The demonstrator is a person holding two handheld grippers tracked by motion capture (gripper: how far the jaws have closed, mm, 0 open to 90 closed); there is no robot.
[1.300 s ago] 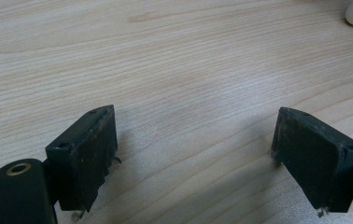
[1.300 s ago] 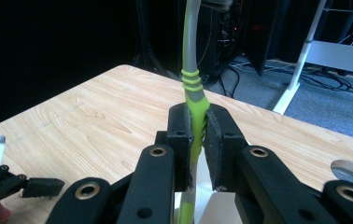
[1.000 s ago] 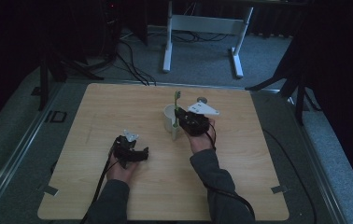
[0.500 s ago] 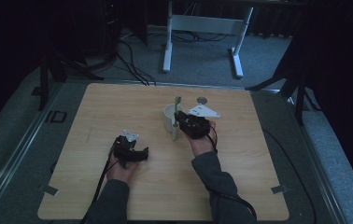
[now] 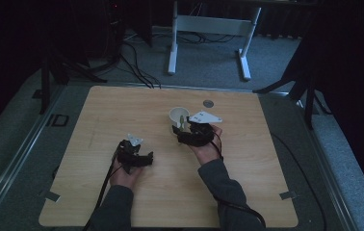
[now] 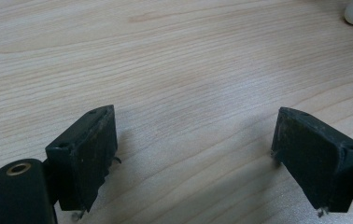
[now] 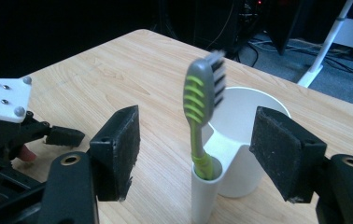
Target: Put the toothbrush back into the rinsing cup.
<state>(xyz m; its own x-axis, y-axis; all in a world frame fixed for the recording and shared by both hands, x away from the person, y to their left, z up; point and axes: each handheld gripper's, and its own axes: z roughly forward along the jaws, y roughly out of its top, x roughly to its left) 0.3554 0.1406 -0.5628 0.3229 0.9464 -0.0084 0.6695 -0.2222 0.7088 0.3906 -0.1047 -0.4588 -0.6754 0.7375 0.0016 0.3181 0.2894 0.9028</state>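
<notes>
Fingers (image 7: 121, 149) of right gripper (image 7: 195, 154) just spread wide, released, flanking one green toothbrush (image 7: 201, 100) without touching it. Toothbrush upright in narrow tube of one white holder cup (image 7: 237, 140), near centre of wooden surface (image 5: 122, 106). Right hand (image 5: 208, 147) low behind cup, forearm angled in from below. Left gripper (image 6: 193, 154) also released, fingers wide over bare surface, well apart from cup; left hand (image 5: 122, 173) resting level.

on the bench (image 5: 122, 110) the cup (image 5: 177, 115) stands near the middle, toward the far edge; the toothbrush (image 7: 201, 107) stands upright in a narrow holder (image 7: 203, 196) touching the cup's front, the left gripper (image 5: 139, 161) well apart at its left.
</notes>
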